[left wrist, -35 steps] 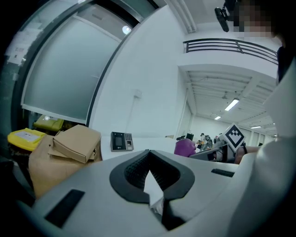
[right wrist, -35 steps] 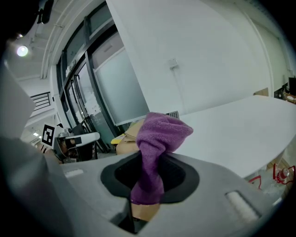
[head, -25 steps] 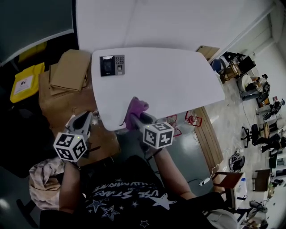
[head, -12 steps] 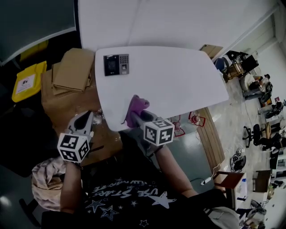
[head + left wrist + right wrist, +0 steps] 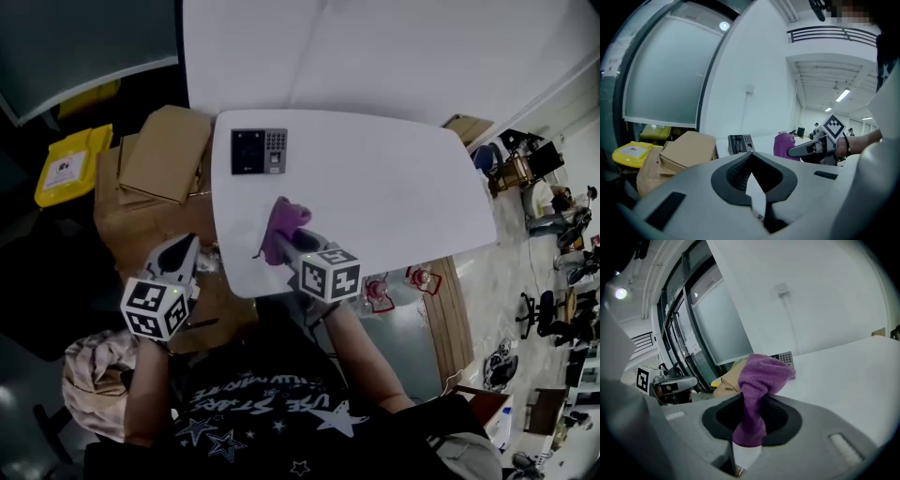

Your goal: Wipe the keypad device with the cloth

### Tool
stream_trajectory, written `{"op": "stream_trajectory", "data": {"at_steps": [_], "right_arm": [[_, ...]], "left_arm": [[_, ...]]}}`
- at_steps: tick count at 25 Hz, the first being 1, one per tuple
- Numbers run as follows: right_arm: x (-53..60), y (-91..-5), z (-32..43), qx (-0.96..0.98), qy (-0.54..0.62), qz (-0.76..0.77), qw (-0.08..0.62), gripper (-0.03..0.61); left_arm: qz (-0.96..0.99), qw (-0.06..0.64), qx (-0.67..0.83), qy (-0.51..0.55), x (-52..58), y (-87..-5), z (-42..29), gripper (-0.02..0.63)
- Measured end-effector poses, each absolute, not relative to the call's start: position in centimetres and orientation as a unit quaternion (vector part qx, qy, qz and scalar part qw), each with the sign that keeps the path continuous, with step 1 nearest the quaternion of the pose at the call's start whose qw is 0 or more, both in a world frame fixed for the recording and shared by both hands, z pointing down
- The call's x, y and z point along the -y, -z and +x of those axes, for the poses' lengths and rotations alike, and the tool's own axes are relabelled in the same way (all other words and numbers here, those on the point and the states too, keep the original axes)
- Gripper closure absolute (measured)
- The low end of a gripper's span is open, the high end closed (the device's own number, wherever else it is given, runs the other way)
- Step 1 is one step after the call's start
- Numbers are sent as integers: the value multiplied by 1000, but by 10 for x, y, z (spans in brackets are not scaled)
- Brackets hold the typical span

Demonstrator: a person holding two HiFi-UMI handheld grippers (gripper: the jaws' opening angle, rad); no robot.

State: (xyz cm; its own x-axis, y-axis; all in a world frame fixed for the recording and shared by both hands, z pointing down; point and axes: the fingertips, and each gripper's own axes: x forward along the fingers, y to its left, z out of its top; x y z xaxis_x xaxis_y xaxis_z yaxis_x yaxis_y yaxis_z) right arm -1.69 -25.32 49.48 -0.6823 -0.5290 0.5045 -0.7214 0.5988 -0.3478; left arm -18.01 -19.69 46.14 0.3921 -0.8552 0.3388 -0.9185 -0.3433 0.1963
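Note:
The dark keypad device (image 5: 260,151) lies flat at the far left corner of the white table (image 5: 394,187). A purple cloth (image 5: 284,223) sticks up from my right gripper (image 5: 289,246), which is shut on it over the table's near edge, a short way in front of the keypad. In the right gripper view the cloth (image 5: 761,380) rises from between the jaws of the right gripper (image 5: 749,430), with the keypad (image 5: 786,357) just behind it. My left gripper (image 5: 184,249) hovers off the table's left side, shut and holding nothing. The left gripper view shows the keypad (image 5: 740,142) and cloth (image 5: 782,144) ahead.
Cardboard boxes (image 5: 161,159) are stacked left of the table, beside the keypad corner. A yellow bin (image 5: 67,165) stands further left. A beige bundle (image 5: 94,375) lies by my left arm. Chairs and office clutter (image 5: 553,234) fill the floor at far right.
My right gripper has carried the purple cloth further onto the table, closer to the keypad. The head view has shifted. The left gripper has barely moved.

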Motion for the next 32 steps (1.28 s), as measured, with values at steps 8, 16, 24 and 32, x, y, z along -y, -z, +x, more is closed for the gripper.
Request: {"op": "stream_trajectory", "data": {"at_steps": [8, 16, 24, 32], "right_arm": [[314, -501, -23, 884, -269, 330, 192, 480], [367, -510, -39, 894, -262, 301, 206, 480], [408, -513, -68, 906, -250, 262, 218, 480], [437, -523, -99, 912, -252, 232, 227, 480]], "left_arm": [[797, 191, 566, -89, 247, -466, -177, 607], [782, 198, 584, -91, 291, -473, -180, 607], [771, 204, 595, -99, 323, -480, -180, 607], [761, 214, 605, -94, 347, -487, -183, 607]]}}
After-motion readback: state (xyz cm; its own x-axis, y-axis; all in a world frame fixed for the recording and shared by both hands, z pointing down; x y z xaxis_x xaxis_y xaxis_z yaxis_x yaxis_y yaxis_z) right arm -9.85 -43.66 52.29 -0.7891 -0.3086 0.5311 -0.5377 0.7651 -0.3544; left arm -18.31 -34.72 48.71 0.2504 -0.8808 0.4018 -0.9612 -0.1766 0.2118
